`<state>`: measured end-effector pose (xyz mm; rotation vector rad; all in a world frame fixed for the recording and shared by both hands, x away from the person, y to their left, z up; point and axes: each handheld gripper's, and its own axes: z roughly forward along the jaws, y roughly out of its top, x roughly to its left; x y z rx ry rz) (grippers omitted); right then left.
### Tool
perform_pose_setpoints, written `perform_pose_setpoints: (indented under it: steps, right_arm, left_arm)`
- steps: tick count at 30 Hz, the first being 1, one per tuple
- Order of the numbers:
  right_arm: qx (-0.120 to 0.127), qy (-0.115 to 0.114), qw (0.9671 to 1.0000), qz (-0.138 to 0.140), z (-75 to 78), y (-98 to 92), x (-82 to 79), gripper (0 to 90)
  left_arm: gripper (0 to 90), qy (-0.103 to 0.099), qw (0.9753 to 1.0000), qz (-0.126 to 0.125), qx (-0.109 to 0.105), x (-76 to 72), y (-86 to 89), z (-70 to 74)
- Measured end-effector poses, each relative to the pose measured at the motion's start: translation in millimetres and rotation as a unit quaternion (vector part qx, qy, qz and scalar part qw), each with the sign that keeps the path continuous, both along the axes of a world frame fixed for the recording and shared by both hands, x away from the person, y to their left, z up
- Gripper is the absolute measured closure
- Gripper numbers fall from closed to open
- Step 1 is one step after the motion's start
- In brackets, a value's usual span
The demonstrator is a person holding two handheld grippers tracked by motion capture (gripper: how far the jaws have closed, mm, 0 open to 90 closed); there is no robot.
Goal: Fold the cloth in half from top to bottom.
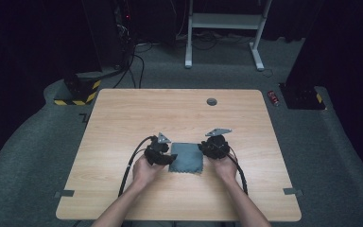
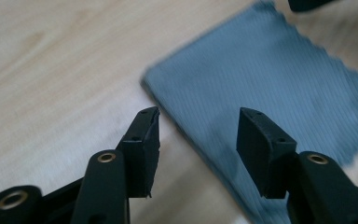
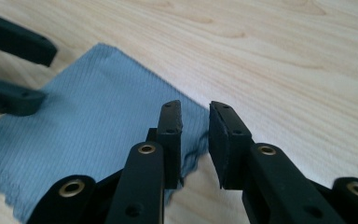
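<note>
Left gripper (image 2: 198,123): jaws wide apart, straddling the cloth's edge; holding nothing
Right gripper (image 3: 195,116): jaws narrowly parted over the cloth's corner
Grey cloth (image 1: 186,157): flat on table (image 1: 123,113), between both grippers

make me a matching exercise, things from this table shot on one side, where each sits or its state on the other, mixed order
Things:
1. grey cloth
2. left gripper
3. right gripper
4. red can

Places or states:
A. jaws narrowly apart at the cloth's edge
B. on the floor past the table's far right corner
C. flat on the table between the grippers
D. jaws wide apart over the cloth's edge

Pairs: 1-C, 2-D, 3-A, 4-B
</note>
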<state>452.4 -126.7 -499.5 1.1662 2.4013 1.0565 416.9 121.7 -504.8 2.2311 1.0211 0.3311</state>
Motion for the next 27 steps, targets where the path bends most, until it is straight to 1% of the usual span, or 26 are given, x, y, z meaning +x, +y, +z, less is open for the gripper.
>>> perform_pose_setpoints:
  steps: [2,3,5,7,8,10,11,14,15,16,17,19,20,22,25,26,27]
  right_arm:
    - [-0.002,0.0,1.0,0.001,-1.5,-2.4,-2.7,74.1]
    - [-0.003,0.002,1.0,0.0,-1.9,-3.0,-3.9,74.0]
    - [-0.004,-0.002,1.0,0.001,-1.7,-4.8,-6.9,73.8]
    - [-0.004,-0.006,1.0,0.001,-1.6,-7.8,-9.9,73.3]
    - [-0.002,-0.005,1.0,-0.002,-1.7,-9.4,-11.6,73.0]
    - [-0.003,-0.007,1.0,-0.005,-2.7,-14.1,-13.8,73.0]
    - [-0.002,-0.004,1.0,-0.007,-3.1,-16.4,-15.0,72.9]
    - [0.0,-0.006,0.9999,-0.013,-3.5,-23.7,-18.5,72.7]
    - [0.001,-0.007,0.9999,-0.015,-3.1,-26.0,-20.1,72.4]
    - [0.002,-0.009,0.9998,-0.015,-2.2,-28.7,-21.7,71.8]
    - [0.006,-0.009,0.9998,-0.018,-1.1,-30.9,-24.1,71.1]
    - [0.013,-0.015,0.9996,-0.021,0.7,-36.0,-28.8,69.8]
    - [0.015,-0.016,0.9995,-0.023,1.4,-38.1,-31.3,69.2]
    - [0.014,-0.021,0.9994,-0.022,2.1,-42.0,-35.7,68.5]
    - [0.018,-0.026,0.9992,-0.024,2.0,-46.4,-42.9,67.9]
    - [0.018,-0.027,0.9992,-0.025,1.5,-47.9,-45.1,67.8]
    - [0.019,-0.027,0.9991,-0.026,1.1,-48.9,-47.6,67.7]
  left_arm:
    - [48.6,-0.001,0.9999,-0.002,0.012,-7.2,-0.2,-3.9]
    - [48.3,-0.006,0.9999,-0.002,0.012,-9.6,1.1,-4.8]
    - [47.9,-0.006,0.9999,0.002,0.011,-13.8,2.9,-4.4]
    - [47.5,-0.011,0.9999,-0.002,0.012,-19.0,4.3,-4.0]
    - [46.7,-0.012,0.9999,-0.005,0.011,-21.7,5.0,-4.0]
    - [46.0,-0.014,0.9999,-0.003,-0.001,-26.8,7.5,-4.8]
    - [46.0,-0.009,0.9999,-0.003,-0.007,-28.8,8.0,-5.9]
    - [45.2,-0.009,0.9999,-0.002,-0.006,-32.8,10.6,-8.2]
    - [45.2,-0.007,0.9999,0.0,-0.012,-33.8,12.2,-7.9]
    - [45.3,-0.01,0.9998,0.003,-0.018,-35.2,14.5,-7.1]
    - [45.2,-0.011,0.9995,0.007,-0.029,-37.3,16.9,-6.0]
    - [45.2,-0.015,0.9984,0.015,-0.052,-41.2,22.6,-3.1]
    - [45.2,-0.018,0.998,0.016,-0.059,-42.3,25.8,-1.4]
    - [44.9,-0.018,0.9966,0.024,-0.077,-45.2,30.7,1.4]
    - [44.8,-0.027,0.9959,0.031,-0.081,-47.1,36.0,3.7]
    - [44.7,-0.031,0.9947,0.041,-0.089,-48.5,41.1,5.0]
    - [44.7,-0.034,0.9943,0.045,-0.091,-48.6,44.3,5.4]
